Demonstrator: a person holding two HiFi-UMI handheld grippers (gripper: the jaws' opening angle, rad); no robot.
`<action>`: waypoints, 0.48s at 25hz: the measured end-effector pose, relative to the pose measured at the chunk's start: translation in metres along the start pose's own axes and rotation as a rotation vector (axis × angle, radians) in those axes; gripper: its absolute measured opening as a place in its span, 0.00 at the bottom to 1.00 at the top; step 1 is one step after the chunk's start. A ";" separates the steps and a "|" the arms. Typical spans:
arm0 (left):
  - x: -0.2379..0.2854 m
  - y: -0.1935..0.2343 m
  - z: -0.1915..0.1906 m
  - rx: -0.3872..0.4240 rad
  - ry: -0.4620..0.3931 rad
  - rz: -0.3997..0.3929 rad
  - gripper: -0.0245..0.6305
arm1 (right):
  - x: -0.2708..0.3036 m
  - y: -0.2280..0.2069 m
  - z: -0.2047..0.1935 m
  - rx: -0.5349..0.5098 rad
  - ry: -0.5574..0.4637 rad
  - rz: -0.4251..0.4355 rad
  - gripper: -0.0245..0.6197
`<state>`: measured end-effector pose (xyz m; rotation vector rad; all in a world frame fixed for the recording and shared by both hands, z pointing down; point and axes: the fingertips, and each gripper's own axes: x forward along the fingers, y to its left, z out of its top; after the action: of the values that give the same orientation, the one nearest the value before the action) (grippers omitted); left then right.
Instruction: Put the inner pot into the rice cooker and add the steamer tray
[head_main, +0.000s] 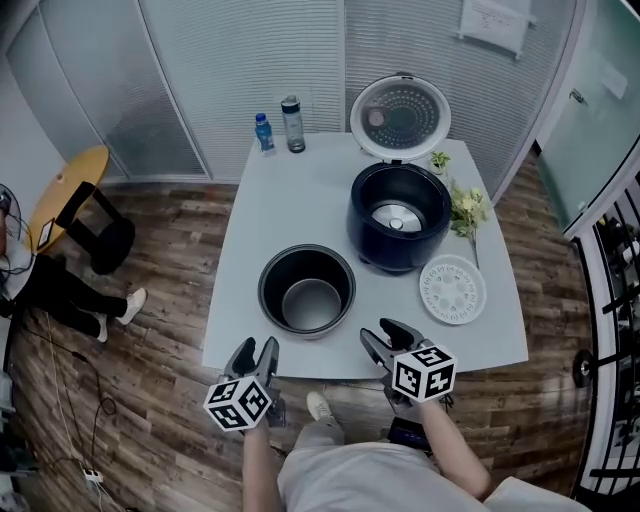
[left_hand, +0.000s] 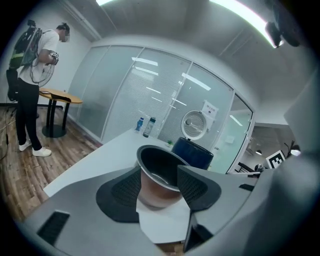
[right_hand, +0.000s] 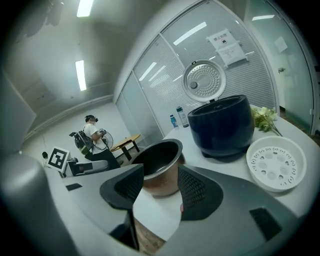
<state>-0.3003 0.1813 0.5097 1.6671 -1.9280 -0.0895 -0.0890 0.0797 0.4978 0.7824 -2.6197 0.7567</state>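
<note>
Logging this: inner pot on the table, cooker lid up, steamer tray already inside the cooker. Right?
No. The steamer tray lies on the table beside the cooker, not inside it, as the head view shows. The inner pot is on the table and the lid is up.

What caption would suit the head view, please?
Left gripper and right gripper, both open, face the inner pot beside the open rice cooker and steamer tray.

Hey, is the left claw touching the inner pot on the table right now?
Apart. In the head view the left claw is open, and a strip of bare table shows between its tips and the inner pot.
</note>
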 end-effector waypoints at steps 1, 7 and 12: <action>0.007 0.006 0.002 -0.005 0.010 -0.004 0.38 | 0.009 -0.003 0.002 0.013 0.005 -0.008 0.37; 0.050 0.034 0.010 -0.021 0.067 -0.036 0.38 | 0.058 -0.017 0.011 0.067 0.031 -0.052 0.37; 0.081 0.052 0.015 -0.026 0.114 -0.074 0.38 | 0.093 -0.026 0.014 0.103 0.046 -0.092 0.37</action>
<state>-0.3571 0.1130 0.5497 1.6901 -1.7740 -0.0466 -0.1511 0.0143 0.5360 0.8965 -2.5017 0.8779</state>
